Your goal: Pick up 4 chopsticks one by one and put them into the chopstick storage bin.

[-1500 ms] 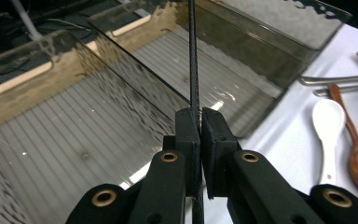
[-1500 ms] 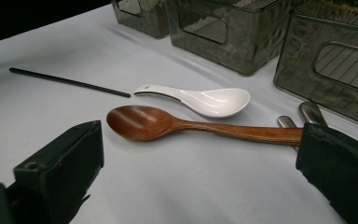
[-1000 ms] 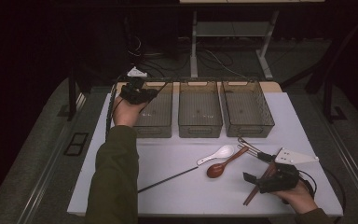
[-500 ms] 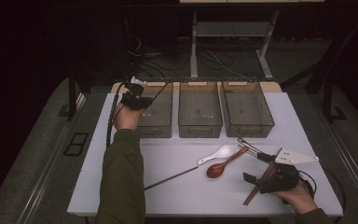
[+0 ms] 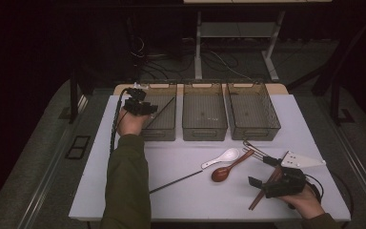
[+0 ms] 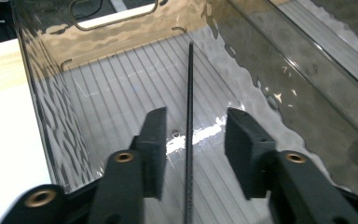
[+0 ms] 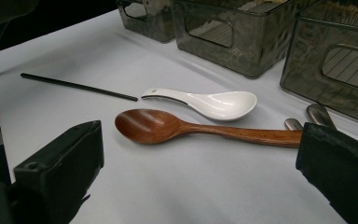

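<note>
Leftmost, the left gripper point(image 6: 189, 140) hovers over the left clear plastic bin point(image 6: 121, 79). Its jaws have just been opening, and a thin black chopstick point(image 6: 189, 93) stands between the pads, apart from both, leaning into that bin. Farther right, the right gripper point(image 7: 200, 172) sits low over the white table point(image 7: 191, 186), jaws spread wide and empty. Just ahead of them lie a brown wooden spoon point(image 7: 168, 127) and a white ceramic soup spoon point(image 7: 209, 101); a second black chopstick point(image 7: 77, 86) lies to their left.
</note>
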Demonstrator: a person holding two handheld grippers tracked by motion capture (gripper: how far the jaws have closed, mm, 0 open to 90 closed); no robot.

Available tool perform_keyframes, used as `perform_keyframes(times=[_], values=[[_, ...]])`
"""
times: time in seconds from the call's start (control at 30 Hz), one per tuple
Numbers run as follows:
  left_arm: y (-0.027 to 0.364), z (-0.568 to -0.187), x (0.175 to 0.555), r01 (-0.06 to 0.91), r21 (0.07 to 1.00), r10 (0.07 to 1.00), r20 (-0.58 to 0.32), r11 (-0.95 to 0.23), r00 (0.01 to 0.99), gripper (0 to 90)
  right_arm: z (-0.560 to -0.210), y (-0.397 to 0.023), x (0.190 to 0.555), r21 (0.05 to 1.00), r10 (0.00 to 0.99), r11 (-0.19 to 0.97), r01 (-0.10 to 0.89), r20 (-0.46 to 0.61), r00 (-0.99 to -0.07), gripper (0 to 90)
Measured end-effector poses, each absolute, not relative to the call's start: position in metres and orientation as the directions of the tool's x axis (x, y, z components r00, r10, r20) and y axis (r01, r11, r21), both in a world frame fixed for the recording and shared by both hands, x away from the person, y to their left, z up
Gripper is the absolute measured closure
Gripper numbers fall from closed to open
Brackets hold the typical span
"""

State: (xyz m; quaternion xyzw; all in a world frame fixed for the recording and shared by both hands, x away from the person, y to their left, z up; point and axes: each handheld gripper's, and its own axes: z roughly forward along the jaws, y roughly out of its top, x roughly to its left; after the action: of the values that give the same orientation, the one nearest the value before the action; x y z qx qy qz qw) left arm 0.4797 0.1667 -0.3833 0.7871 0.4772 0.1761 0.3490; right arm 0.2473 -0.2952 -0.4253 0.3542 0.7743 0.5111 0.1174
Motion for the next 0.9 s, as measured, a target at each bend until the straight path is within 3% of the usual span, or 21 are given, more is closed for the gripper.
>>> perform_keyframes(times=[0.4,0.6,0.9], values=[[0.172,-0.365,0.47,0.542,0.788,0.837,-0.065,-0.29,0.543,45.2,-0.425,-0.296,0.247,0.876,0.674,0.223,0.427,0.178,-0.717,1.0],[0.179,-0.359,0.464,0.55,0.779,0.801,-0.107,-0.301,0.589,35.0,-0.425,-0.295,0.247,0.875,0.679,0.236,0.424,0.164,-0.716,1.0],[0.171,-0.343,0.448,0.475,0.819,0.721,-0.112,-0.323,0.684,24.7,-0.426,-0.294,0.247,0.877,0.68,0.238,0.418,0.157,-0.716,1.0]])
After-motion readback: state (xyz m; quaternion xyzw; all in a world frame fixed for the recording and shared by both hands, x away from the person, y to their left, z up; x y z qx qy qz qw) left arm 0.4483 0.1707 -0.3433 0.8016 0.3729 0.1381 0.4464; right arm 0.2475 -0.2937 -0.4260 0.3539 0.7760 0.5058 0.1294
